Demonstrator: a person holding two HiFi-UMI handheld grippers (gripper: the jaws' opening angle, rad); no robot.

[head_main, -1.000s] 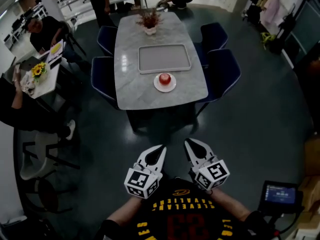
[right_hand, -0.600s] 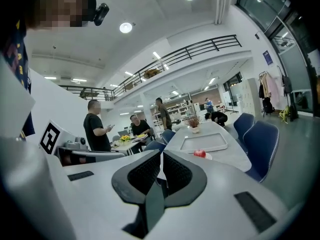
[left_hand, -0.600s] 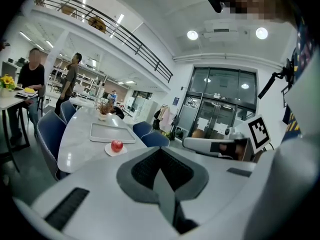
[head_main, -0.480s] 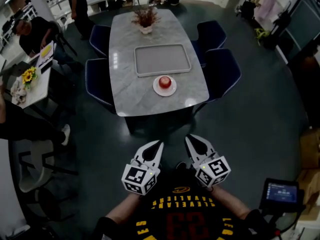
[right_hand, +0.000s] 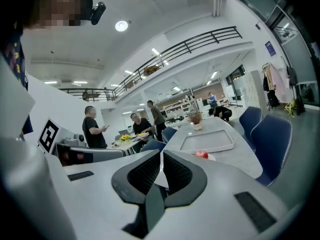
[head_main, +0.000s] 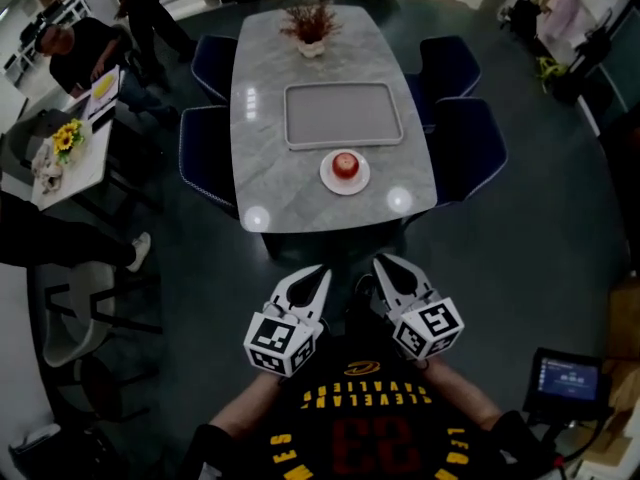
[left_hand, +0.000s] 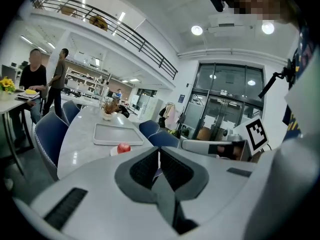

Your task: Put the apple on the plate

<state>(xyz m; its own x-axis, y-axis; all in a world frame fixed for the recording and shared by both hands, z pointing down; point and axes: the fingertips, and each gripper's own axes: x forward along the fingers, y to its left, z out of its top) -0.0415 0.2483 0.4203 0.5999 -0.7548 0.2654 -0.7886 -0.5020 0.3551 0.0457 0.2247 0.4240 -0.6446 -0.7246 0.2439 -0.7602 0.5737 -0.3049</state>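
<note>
Already the apple [head_main: 345, 162] sits on the plate [head_main: 328, 179], on the tabletop [head_main: 270, 173] well ahead of both grippers and just short of the tray [head_main: 343, 115]. You hold the left gripper [head_main: 312, 276] and right gripper [head_main: 386, 266] side by side near your chest, each clenched on nothing. That likely fits a finished task, with nothing left to carry.

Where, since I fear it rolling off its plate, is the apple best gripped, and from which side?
Grip the apple across its widest middle, probably from above or over the near edge of the table: it is round, sits alone on the plate, and the tray lies close behind. The left gripper and right gripper are both shut, so either must open first.
</note>
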